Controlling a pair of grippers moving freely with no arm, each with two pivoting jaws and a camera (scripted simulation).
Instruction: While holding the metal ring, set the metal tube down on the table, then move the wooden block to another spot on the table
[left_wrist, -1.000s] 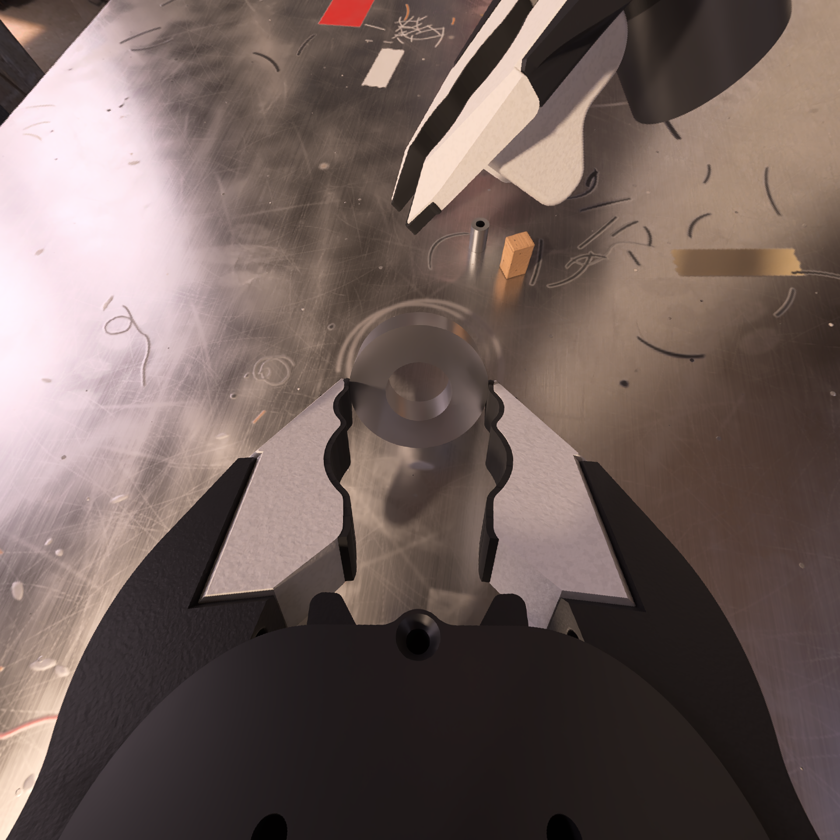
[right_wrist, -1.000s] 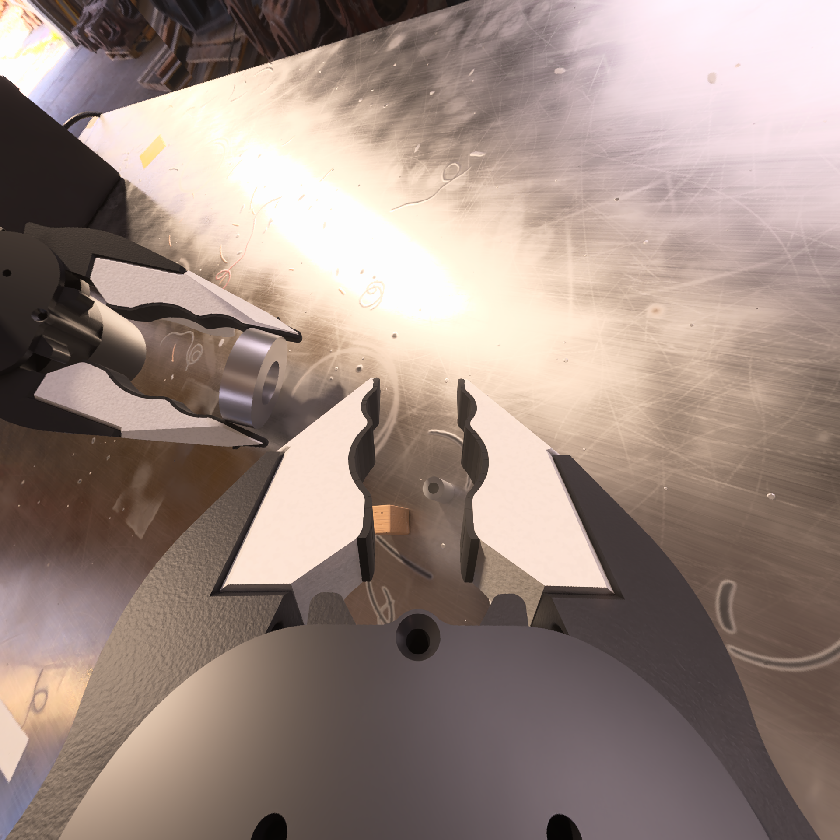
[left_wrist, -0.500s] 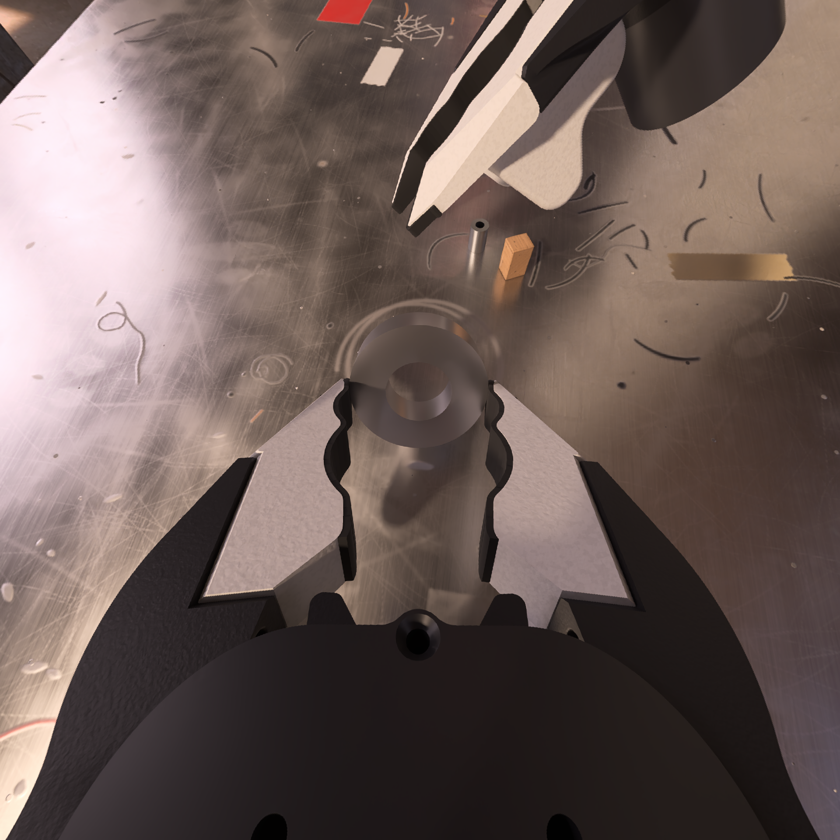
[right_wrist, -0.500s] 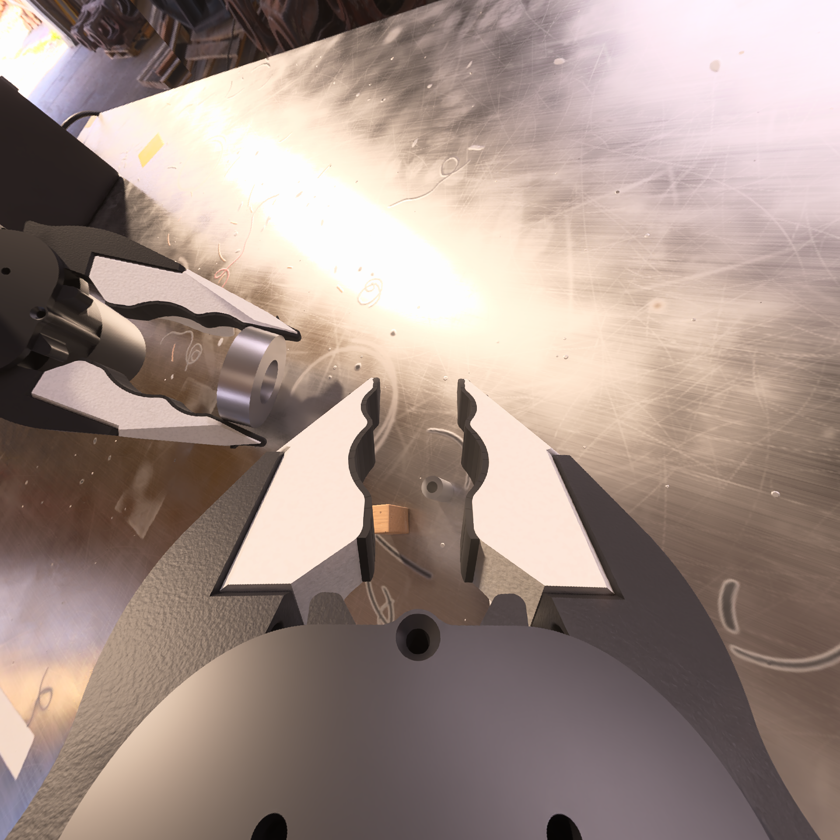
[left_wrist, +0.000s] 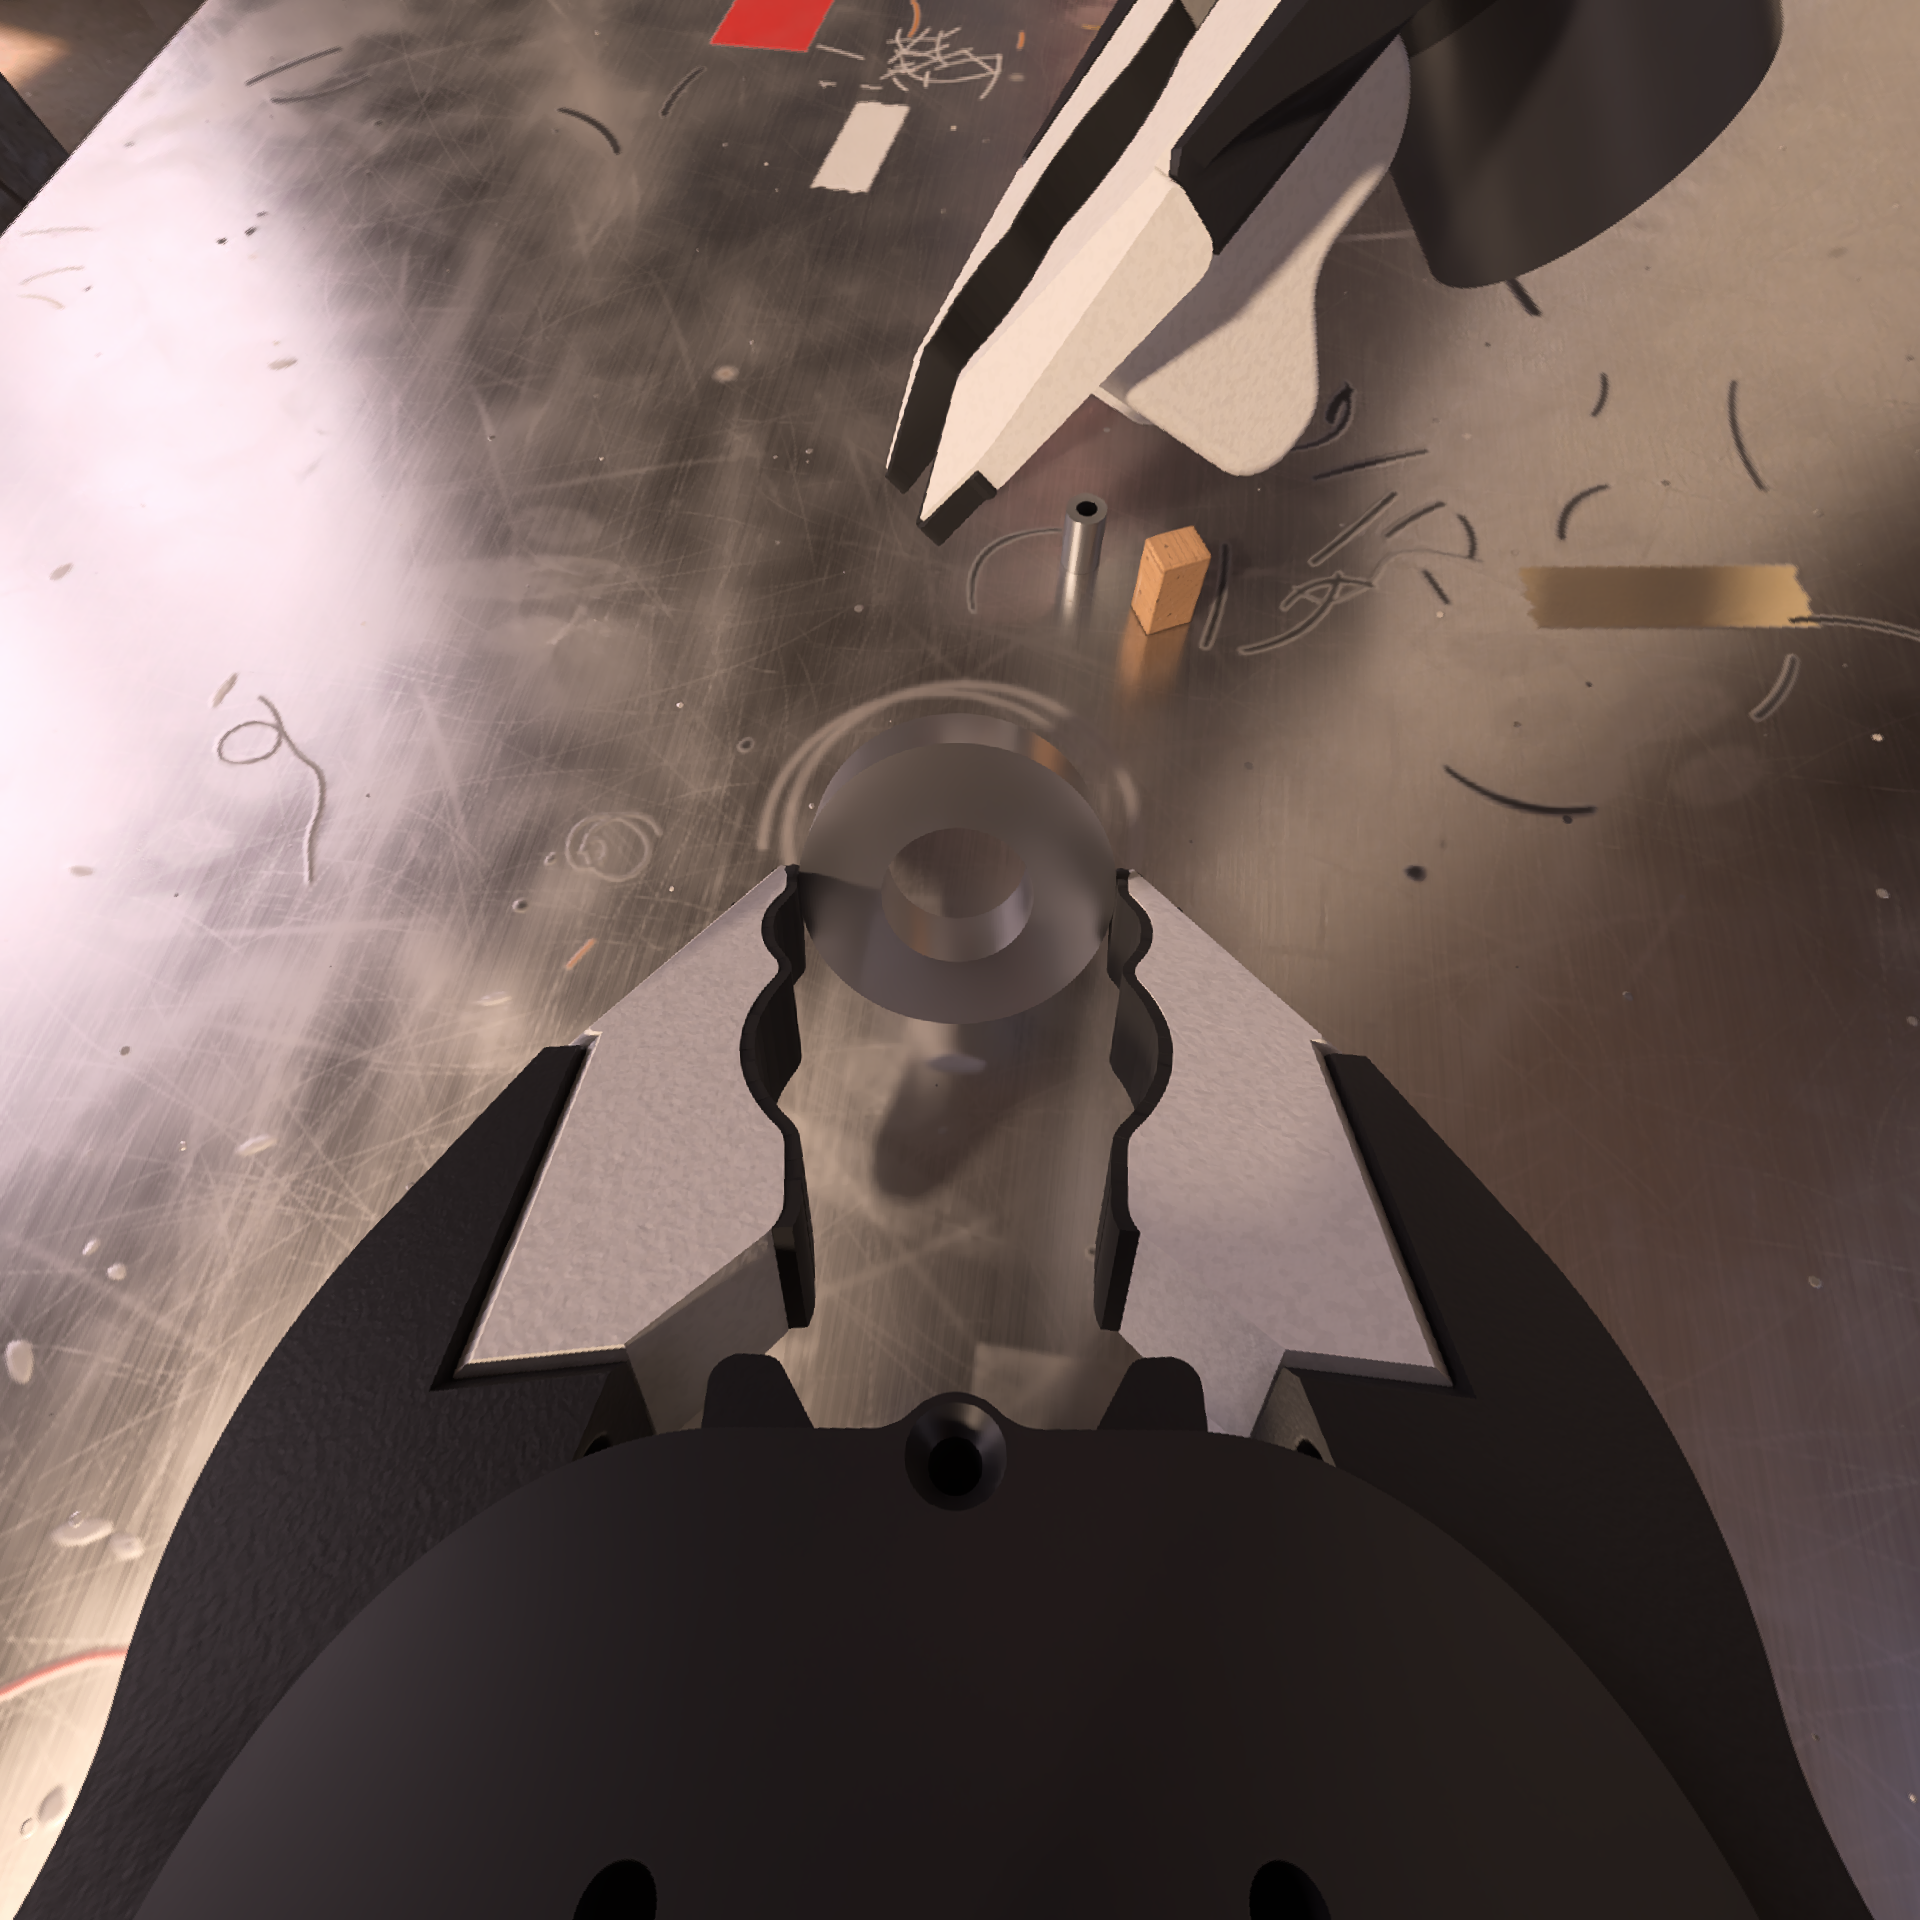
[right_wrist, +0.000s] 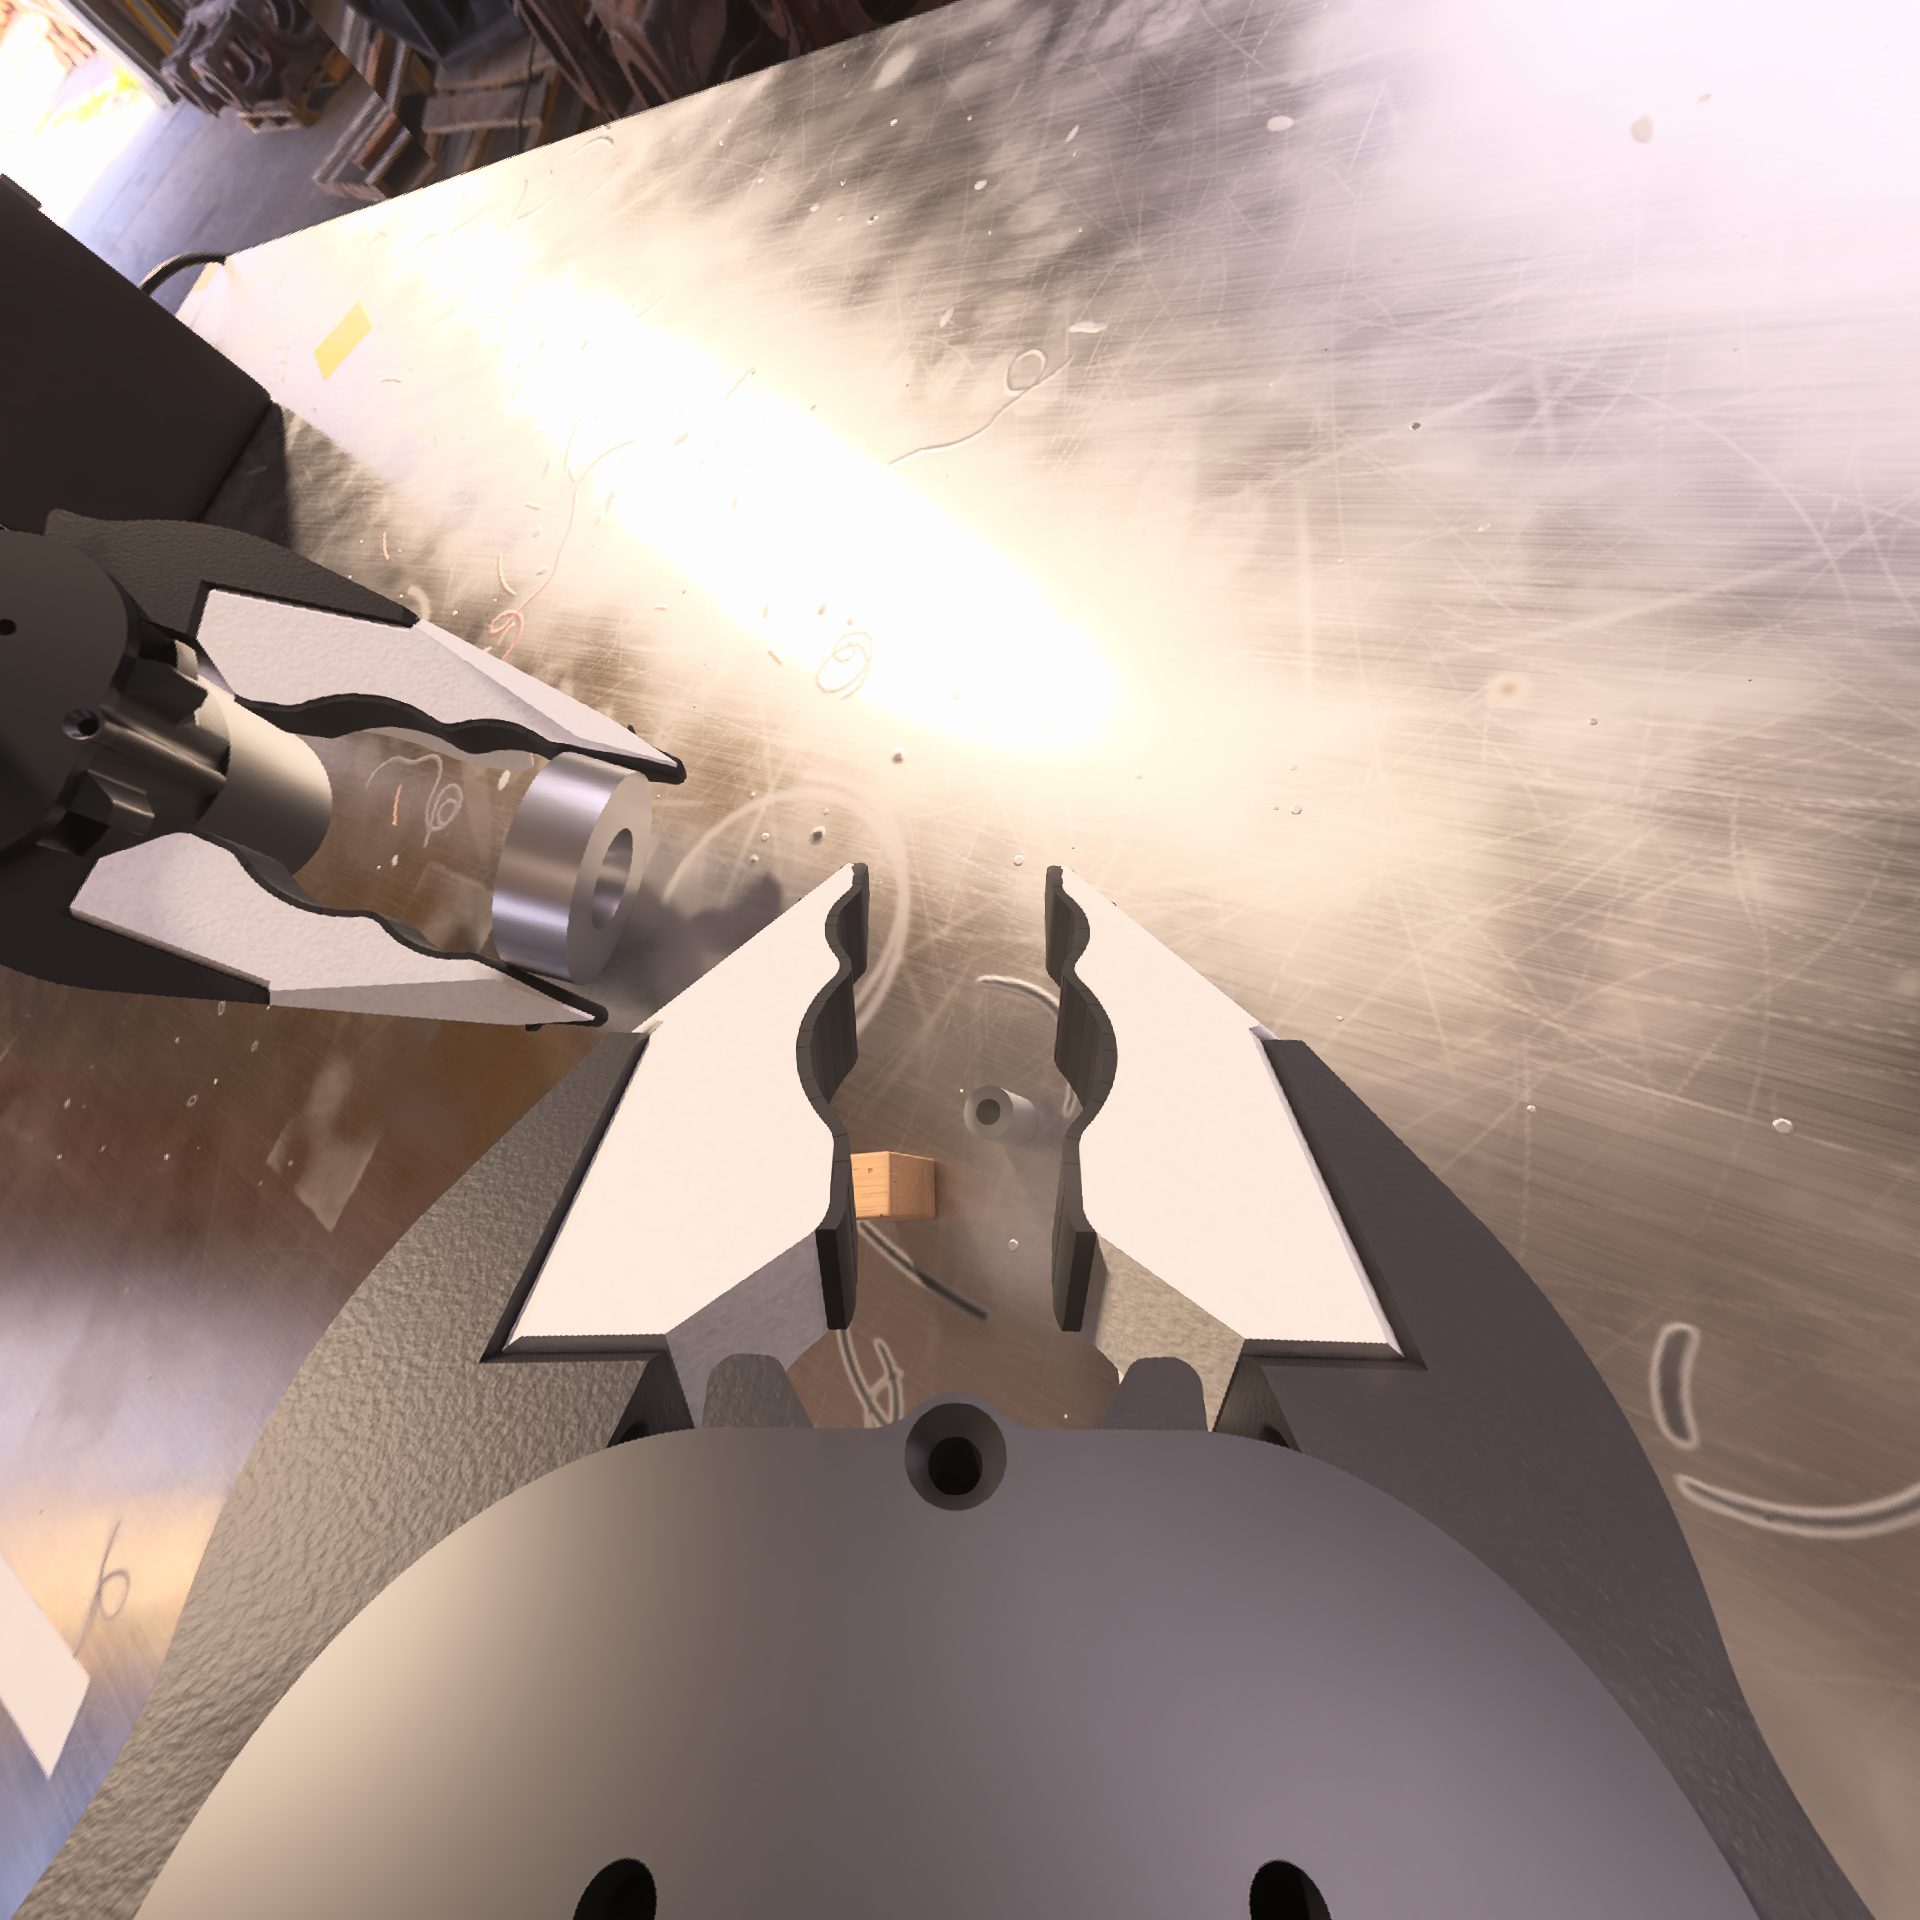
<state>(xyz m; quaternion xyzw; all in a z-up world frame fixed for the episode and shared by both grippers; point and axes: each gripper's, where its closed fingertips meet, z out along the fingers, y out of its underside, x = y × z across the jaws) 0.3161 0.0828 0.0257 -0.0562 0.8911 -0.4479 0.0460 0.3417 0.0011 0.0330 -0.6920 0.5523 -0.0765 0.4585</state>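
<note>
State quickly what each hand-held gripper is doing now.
Left hand-held gripper: closed on the metal ring.
Right hand-held gripper: open, empty.

The right gripper (right_wrist: 954, 883) hangs above the scratched metal counter (right_wrist: 1455, 623), its jaws parted with nothing between them. Seen through the gap, well below, the metal tube (right_wrist: 1006, 1112) stands on the counter, its open end facing up. The wooden block (right_wrist: 896, 1187) sits near it to the left, apart from it and partly hidden behind the gripper's left finger. Off to the left, the left gripper (right_wrist: 634, 894) reaches in with its jaws clamped on the metal ring (right_wrist: 574, 894), the ring's bore pointing toward the right. A strong glare runs across the counter beyond. A small yellow patch (right_wrist: 343, 338) lies near the far left edge.
</note>
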